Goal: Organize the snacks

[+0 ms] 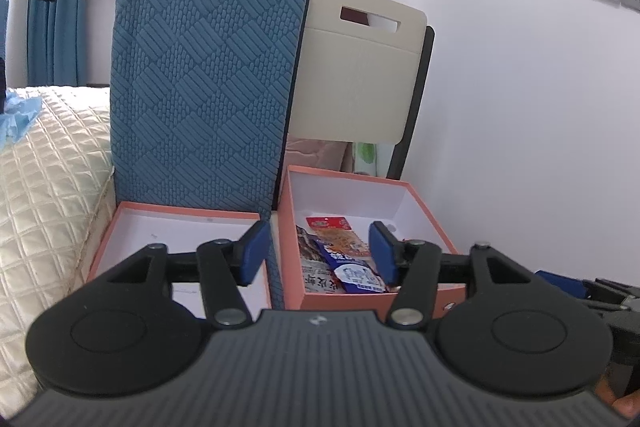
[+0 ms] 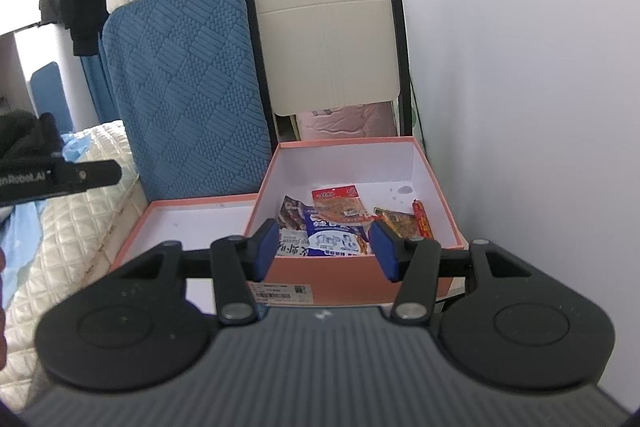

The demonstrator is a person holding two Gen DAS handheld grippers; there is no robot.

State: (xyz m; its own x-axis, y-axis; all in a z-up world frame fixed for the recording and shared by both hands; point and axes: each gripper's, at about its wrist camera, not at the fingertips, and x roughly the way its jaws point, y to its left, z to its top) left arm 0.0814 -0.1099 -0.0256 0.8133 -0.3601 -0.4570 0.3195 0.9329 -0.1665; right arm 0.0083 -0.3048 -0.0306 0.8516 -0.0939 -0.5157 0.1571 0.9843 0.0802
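Observation:
An orange box (image 2: 448, 187) with a white inside holds several snack packets (image 2: 334, 225), among them a red sausage stick (image 2: 422, 217). The same box (image 1: 340, 175) and snack packets (image 1: 340, 259) show in the left wrist view. Its shallow orange lid (image 1: 120, 227) lies open side up to the left and holds no snacks; it also shows in the right wrist view (image 2: 140, 227). My left gripper (image 1: 318, 253) is open and empty, near the box's front. My right gripper (image 2: 326, 249) is open and empty, just before the box's front wall.
A blue quilted chair back (image 1: 204, 87) stands behind the lid, a cream chair back (image 1: 360, 67) behind the box. A cream quilted bed (image 1: 44, 167) lies left. A white wall (image 2: 520, 87) is close on the right. Clothes hang at the back.

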